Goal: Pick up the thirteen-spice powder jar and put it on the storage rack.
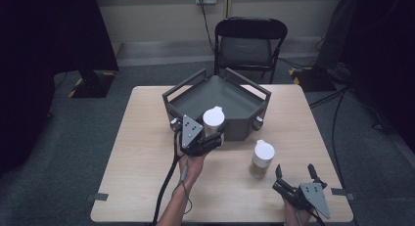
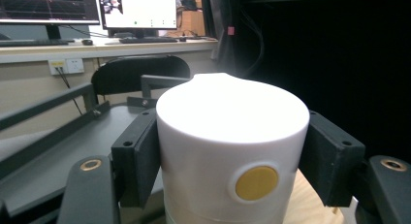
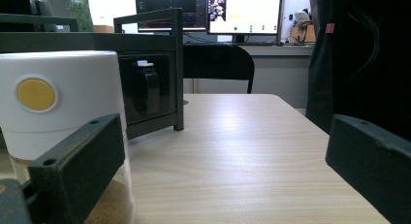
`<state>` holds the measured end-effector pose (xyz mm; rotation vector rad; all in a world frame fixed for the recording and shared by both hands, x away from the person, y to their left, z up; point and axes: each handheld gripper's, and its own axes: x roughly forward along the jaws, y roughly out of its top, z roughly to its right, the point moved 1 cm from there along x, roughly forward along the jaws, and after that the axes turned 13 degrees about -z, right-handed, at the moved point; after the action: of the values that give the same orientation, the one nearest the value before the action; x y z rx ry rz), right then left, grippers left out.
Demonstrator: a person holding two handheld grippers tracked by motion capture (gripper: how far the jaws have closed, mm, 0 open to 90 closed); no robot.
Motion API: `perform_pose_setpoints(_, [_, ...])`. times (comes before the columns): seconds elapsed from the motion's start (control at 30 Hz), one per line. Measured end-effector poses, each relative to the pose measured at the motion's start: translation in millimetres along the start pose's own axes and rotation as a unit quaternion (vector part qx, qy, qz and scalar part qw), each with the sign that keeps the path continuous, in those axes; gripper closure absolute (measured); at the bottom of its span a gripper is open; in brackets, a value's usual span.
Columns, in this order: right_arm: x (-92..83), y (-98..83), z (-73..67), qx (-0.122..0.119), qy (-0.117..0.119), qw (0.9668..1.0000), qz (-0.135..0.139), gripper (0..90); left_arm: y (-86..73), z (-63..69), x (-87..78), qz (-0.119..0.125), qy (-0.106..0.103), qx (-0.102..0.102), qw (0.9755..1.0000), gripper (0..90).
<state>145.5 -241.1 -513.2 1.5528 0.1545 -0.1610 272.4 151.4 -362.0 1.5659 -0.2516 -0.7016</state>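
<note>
The left gripper [image 1: 215, 138] clamps a white-lidded jar [image 1: 213, 119] at the grey tray [image 1: 235, 96] — the right gripper [image 1: 295, 174] stands wide beside a second jar [image 1: 263, 159].

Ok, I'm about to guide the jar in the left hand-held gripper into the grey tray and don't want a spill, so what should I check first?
1. Left hand-held gripper shut on the white-lidded jar: ok, both pads press its lid sides.
2. Jar upright: ok.
3. Jar clear of the tray front wall: cannot tell; it hangs right at that wall.
4. Free floor inside the tray: ok, bare grey floor shows beyond the jar.
5. Second jar out of the path: ok, it stands on the table, to the right.
6. Right hand-held gripper out of the way: ok, open, near the table's front edge.
</note>
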Motion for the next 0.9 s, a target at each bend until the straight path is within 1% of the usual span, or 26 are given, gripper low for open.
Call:
perform_pose_setpoints(0.1, [0.1,0.2,-0.3,0.000,-0.001,1.0000,-0.001,0.0,5.2,-2.0,-0.7,0.004,0.004,-0.003,1.0000,30.9])
perform_pose_setpoints(0.13, [0.1,0.2,-0.3,0.000,-0.001,1.0000,-0.001,0.0,8.2,-2.8,-0.7,0.003,0.007,-0.001,1.0000,30.9])
perform_pose_setpoints(0.17, [0.0,0.1,-0.2,0.000,-0.001,1.0000,0.000,0.0,13.0,-3.3,0.3,0.004,0.014,-0.001,0.9999,30.9])
perform_pose_setpoints(0.27, [0.0,0.0,-0.2,0.000,-0.001,1.0000,0.000,0.0,21.8,-6.7,3.3,0.002,0.021,-0.002,0.9998,30.8])
perform_pose_setpoints(0.43, [0.0,-0.1,-0.2,0.000,0.000,1.0000,0.000,0.0,32.5,-10.9,7.6,0.005,0.042,-0.012,0.9990,30.8])
perform_pose_setpoints(0.47, [0.0,0.0,-0.1,0.000,0.000,1.0000,0.000,0.0,34.2,-12.2,8.4,0.006,0.045,-0.011,0.9989,30.8])
perform_pose_setpoints(0.57, [0.0,-0.1,-0.1,0.000,0.000,1.0000,0.000,0.0,40.0,-14.6,11.9,0.004,0.061,-0.012,0.9981,30.9])
perform_pose_setpoints(0.67, [0.0,-0.1,-0.1,0.000,0.000,1.0000,0.000,0.0,43.5,-19.3,17.1,0.004,0.070,-0.023,0.9973,30.9])
perform_pose_setpoints(0.73, [0.0,-0.1,-0.1,0.000,0.000,1.0000,0.000,0.0,45.1,-20.9,21.4,0.003,0.079,-0.024,0.9966,30.8])
perform_pose_setpoints(0.8, [0.0,-0.1,0.1,0.000,0.000,1.0000,0.000,0.0,47.0,-21.8,26.7,-0.001,0.091,-0.020,0.9957,30.9])
perform_pose_setpoints(0.9, [-0.1,-0.1,0.3,0.000,0.001,1.0000,0.000,0.0,49.5,-26.0,34.8,-0.006,0.100,-0.026,0.9947,30.9])
